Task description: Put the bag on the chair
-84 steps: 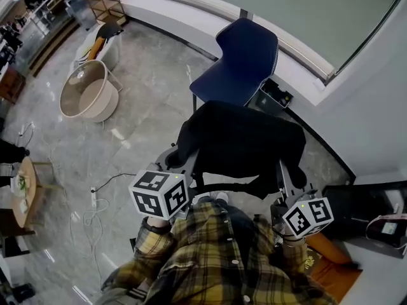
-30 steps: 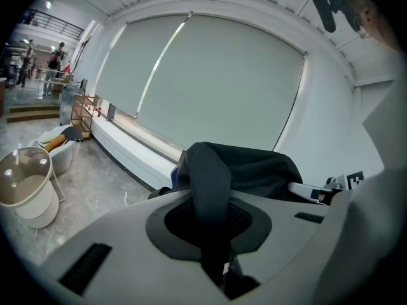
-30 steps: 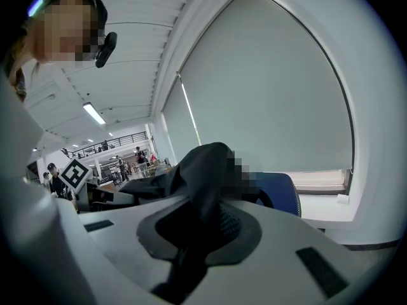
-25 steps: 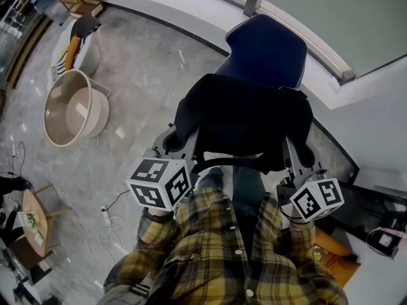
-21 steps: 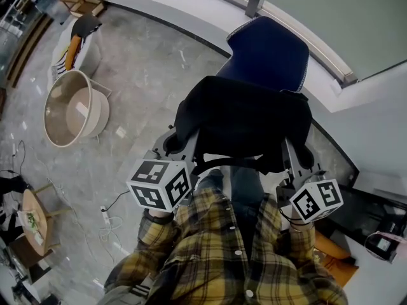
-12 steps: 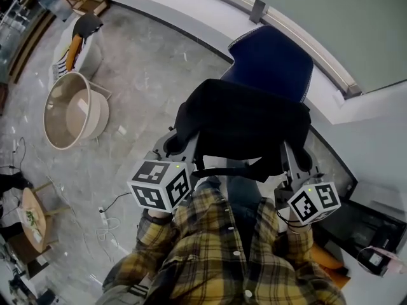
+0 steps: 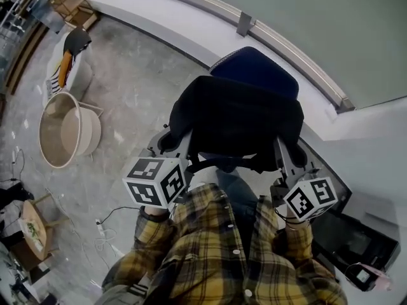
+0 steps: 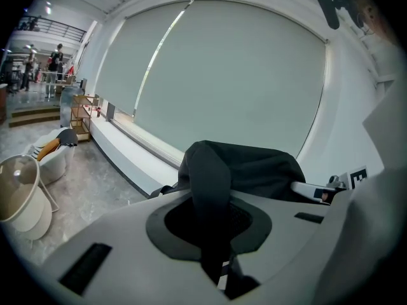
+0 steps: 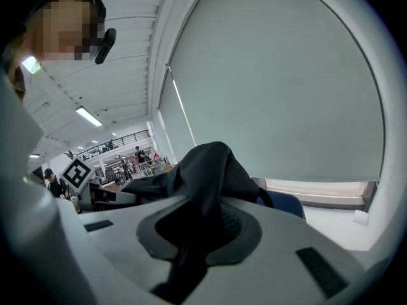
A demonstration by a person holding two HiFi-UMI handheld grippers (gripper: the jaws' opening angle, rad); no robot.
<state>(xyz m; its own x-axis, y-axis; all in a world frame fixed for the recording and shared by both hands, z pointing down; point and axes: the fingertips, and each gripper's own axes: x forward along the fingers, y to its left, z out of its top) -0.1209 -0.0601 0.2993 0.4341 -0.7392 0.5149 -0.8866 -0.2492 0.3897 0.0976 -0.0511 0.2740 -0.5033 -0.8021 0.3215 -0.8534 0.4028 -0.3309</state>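
A black bag [image 7: 235, 122] hangs stretched between my two grippers, raised over the blue chair [image 7: 255, 65], whose seat it mostly covers. My left gripper [image 7: 170, 140] is shut on the bag's left edge, and my right gripper [image 7: 294, 152] is shut on its right edge. In the left gripper view a fold of the black bag [image 8: 206, 183] runs down between the jaws of the left gripper [image 8: 213, 220]. In the right gripper view the bag's fabric [image 9: 206, 170] is pinched in the right gripper [image 9: 197, 229], with the blue chair [image 9: 287, 203] just beyond.
A white ledge [image 7: 184, 18] runs under the big window behind the chair. A beige tub chair [image 7: 60, 131] stands on the marble floor at the left, near a white cable [image 7: 102, 224]. A black case [image 7: 346, 240] lies at the lower right.
The bag and both grippers have come closer to the blue chair, which now sits mostly beneath the bag. Both grips are unchanged.
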